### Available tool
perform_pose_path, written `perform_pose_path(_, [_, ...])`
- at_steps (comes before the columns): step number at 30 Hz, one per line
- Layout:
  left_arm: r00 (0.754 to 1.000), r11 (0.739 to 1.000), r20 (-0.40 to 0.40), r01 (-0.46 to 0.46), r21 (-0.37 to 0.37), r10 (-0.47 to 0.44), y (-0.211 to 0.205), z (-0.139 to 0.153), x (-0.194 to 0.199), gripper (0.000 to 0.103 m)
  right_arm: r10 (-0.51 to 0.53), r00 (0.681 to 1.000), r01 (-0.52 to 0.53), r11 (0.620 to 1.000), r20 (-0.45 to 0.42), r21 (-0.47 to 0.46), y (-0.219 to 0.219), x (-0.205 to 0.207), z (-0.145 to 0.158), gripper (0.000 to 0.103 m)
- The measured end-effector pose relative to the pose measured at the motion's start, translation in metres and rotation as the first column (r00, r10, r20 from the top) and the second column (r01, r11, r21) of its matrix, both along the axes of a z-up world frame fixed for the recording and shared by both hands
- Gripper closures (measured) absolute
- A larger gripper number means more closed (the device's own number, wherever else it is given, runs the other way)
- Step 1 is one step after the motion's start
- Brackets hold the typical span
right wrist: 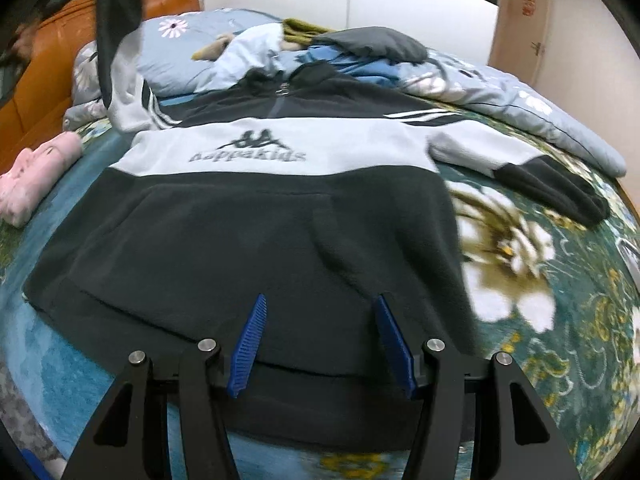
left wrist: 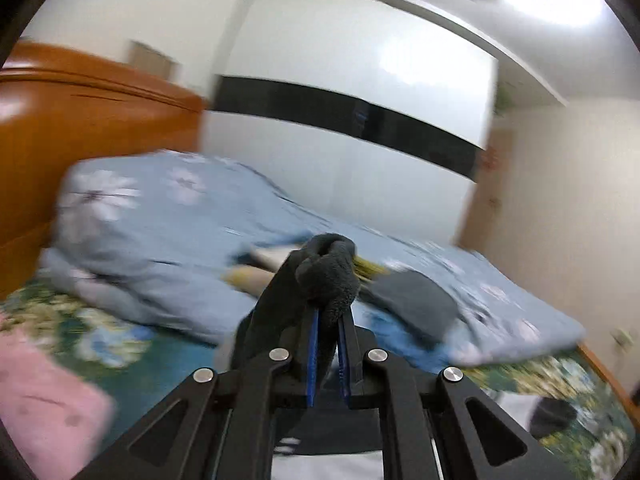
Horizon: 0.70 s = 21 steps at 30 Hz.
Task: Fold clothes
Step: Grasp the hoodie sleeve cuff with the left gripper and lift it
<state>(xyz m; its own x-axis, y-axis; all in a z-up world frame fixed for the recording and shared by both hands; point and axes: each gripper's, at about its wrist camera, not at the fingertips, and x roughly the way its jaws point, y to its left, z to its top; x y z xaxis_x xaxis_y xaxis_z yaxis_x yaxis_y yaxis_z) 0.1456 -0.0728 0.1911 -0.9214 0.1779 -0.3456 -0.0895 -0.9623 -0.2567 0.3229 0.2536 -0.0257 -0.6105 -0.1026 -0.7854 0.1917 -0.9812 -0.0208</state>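
Observation:
A dark grey and white fleece jacket (right wrist: 256,216) with a "kappakids" logo lies front up on the bed. My right gripper (right wrist: 320,298) hangs open just above its bottom hem, with nothing between the blue fingers (right wrist: 252,340). The jacket's left sleeve (right wrist: 120,28) is lifted high at the upper left, blurred. My left gripper (left wrist: 329,316) is shut on that sleeve's dark cuff (left wrist: 328,272), which bunches above the pads. The other sleeve (right wrist: 548,184) lies stretched out to the right on the bedspread.
A folded pink garment (right wrist: 40,168) lies at the left of the green floral bedspread (right wrist: 540,280). A blue flowered duvet (left wrist: 160,216) and a pile of clothes (right wrist: 360,48) fill the far side. Behind stand an orange wooden headboard (left wrist: 80,112) and a white wardrobe (left wrist: 352,80).

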Motion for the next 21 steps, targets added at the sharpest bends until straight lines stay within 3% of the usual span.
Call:
perform_pose_path(4, [0.982,0.988,0.119,0.152,-0.01,-0.15,0.083,-0.038,-0.04,0.094,-0.055,0.998,0.055,0.998,0.013,-0.028,0.026,0.001,-0.001,0.045])
perform_pose_path(9, [0.918,0.965,0.318,0.261,-0.031,-0.238,0.174,-0.116,-0.07,0.094,-0.105,0.994,0.106,0.993,0.024,-0.049,0.051,0.008,-0.003,0.045])
perform_pose_path(14, [0.86,0.948,0.428,0.317,-0.024,-0.277,0.227,-0.172,-0.072,0.094,-0.104,0.994,0.106,0.992,0.028,-0.072,0.058,0.012,-0.004,0.045])
perform_pose_path(18, [0.825,0.927,0.478,0.37,-0.054,-0.302,0.251,-0.191,-0.076,0.093,-0.098,0.995,0.1,0.993,0.031,-0.065,0.057,0.01,-0.004,0.045])
perform_pose_path(21, [0.791,0.906,0.51,0.42,-0.053,-0.337,0.258,-0.197,-0.079,0.082,-0.101,0.994,0.104,0.991,0.037,-0.079,0.058,0.009,-0.004,0.045])
